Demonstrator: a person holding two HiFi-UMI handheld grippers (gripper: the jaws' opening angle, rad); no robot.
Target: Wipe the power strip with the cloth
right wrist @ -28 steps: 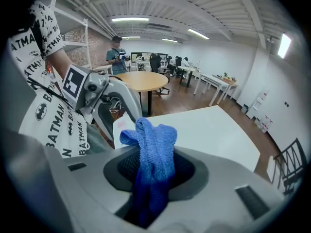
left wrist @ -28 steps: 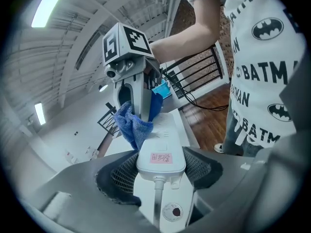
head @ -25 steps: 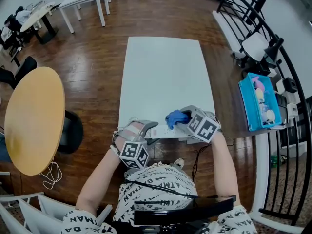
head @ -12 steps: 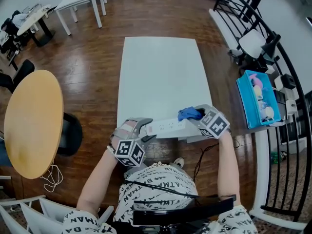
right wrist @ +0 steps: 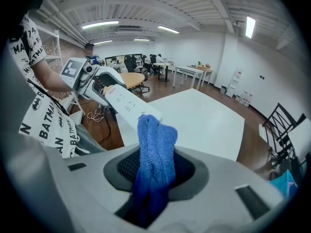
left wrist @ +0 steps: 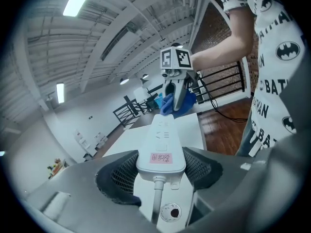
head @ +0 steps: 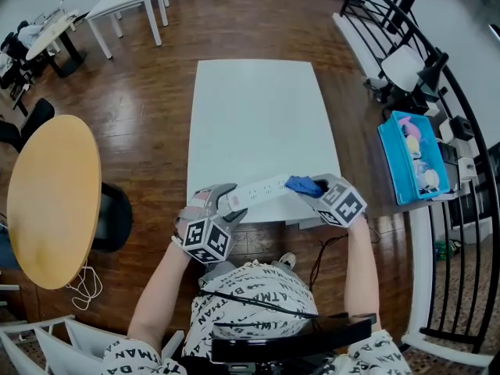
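The white power strip (head: 258, 191) is lifted off the near edge of the white table (head: 258, 116). My left gripper (head: 224, 203) is shut on its cord end; in the left gripper view both pads (left wrist: 116, 171) press the sides of the power strip (left wrist: 163, 140). My right gripper (head: 312, 190) is shut on a bunched blue cloth (head: 303, 184), which touches the strip's far end. The right gripper view shows the cloth (right wrist: 155, 149) sticking up between the jaws, with the power strip (right wrist: 129, 105) just behind it. The cloth (left wrist: 171, 103) sits at the strip's tip.
A round wooden table (head: 55, 194) and a black chair (head: 116, 213) stand to the left. A blue bin (head: 410, 158) and a black railing (head: 437, 92) are at the right. A black cable (head: 320, 248) hangs below the table edge.
The right gripper slid the cloth rightward along the strip to its far end. The strip's far end has tilted up and the left gripper has rolled slightly.
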